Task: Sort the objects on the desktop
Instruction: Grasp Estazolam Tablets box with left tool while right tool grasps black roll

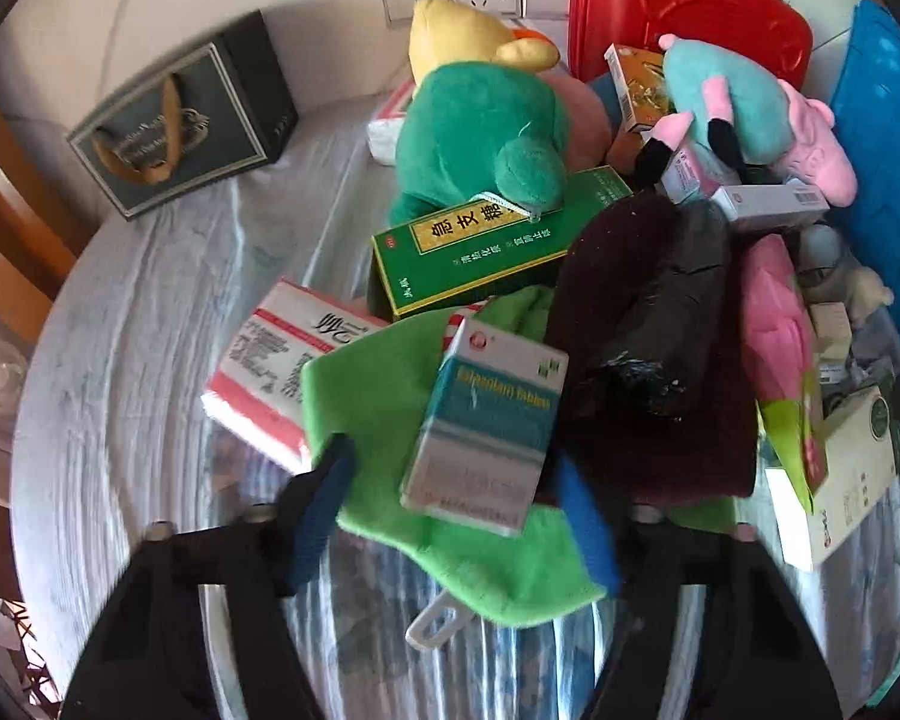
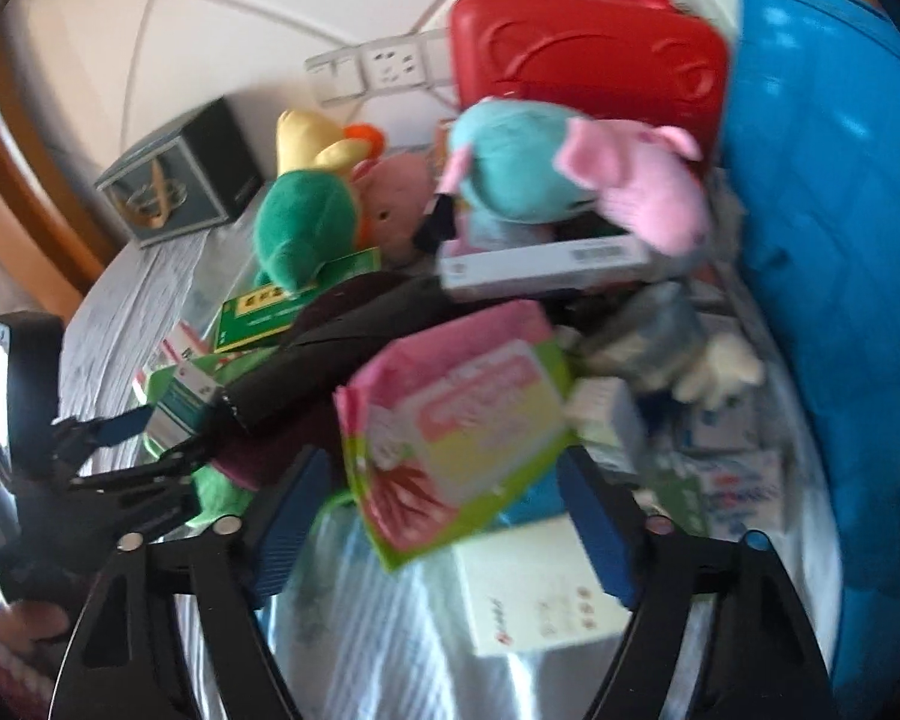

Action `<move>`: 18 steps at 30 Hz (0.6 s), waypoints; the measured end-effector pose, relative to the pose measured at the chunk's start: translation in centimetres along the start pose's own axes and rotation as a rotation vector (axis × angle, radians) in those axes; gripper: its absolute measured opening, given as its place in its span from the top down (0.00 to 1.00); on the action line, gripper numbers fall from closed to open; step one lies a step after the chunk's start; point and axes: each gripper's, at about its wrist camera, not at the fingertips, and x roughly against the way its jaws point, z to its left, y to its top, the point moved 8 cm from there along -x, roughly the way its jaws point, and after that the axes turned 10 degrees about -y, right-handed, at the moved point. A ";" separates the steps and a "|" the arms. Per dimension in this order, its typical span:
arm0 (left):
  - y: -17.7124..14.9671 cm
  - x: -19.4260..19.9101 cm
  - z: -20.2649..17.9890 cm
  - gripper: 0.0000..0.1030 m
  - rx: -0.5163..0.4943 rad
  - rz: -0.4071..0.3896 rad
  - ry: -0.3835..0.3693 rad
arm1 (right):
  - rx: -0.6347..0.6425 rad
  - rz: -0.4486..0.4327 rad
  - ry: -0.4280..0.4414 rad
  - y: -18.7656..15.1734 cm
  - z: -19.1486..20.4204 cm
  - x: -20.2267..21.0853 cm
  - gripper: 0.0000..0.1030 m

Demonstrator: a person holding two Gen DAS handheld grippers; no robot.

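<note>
Lying between the blue pads of the left gripper (image 1: 456,516), a teal-and-white medicine box (image 1: 486,426) rests tilted on a green cloth (image 1: 390,396), its long axis running away from the camera and roughly along the fingers; the jaws stand apart on either side of it, pads not yet pressing its faces. Near the far end of that box: a green carton with gold label (image 1: 486,246), a red-and-white carton (image 1: 270,372) partly under the cloth, and a dark maroon cloth (image 1: 642,360) with a black wrapped roll on it. At the right gripper (image 2: 444,528): a pink-and-green soft packet (image 2: 456,426), tilted, sits in the gap between the pads, wider than long from this view; jaws apart, contact not clear through the blur. Behind the heap: plush toys, a red case (image 2: 588,54), a blue bin (image 2: 828,240), a dark gift box (image 1: 186,114). Judgement: each hand is nearest its own item, and each grip needs only a closing across the short side.
</note>
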 end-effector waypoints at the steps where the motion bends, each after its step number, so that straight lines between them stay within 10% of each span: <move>1: 0.3 -0.1 0.0 0.59 0.009 -0.004 -0.025 | 0.010 0.001 0.006 0.4 0.6 -0.4 0.28; 18: 3.9 -2.8 -1.4 0.63 -0.027 -0.047 -0.100 | 0.027 0.140 0.113 4.4 6.0 -8.8 0.32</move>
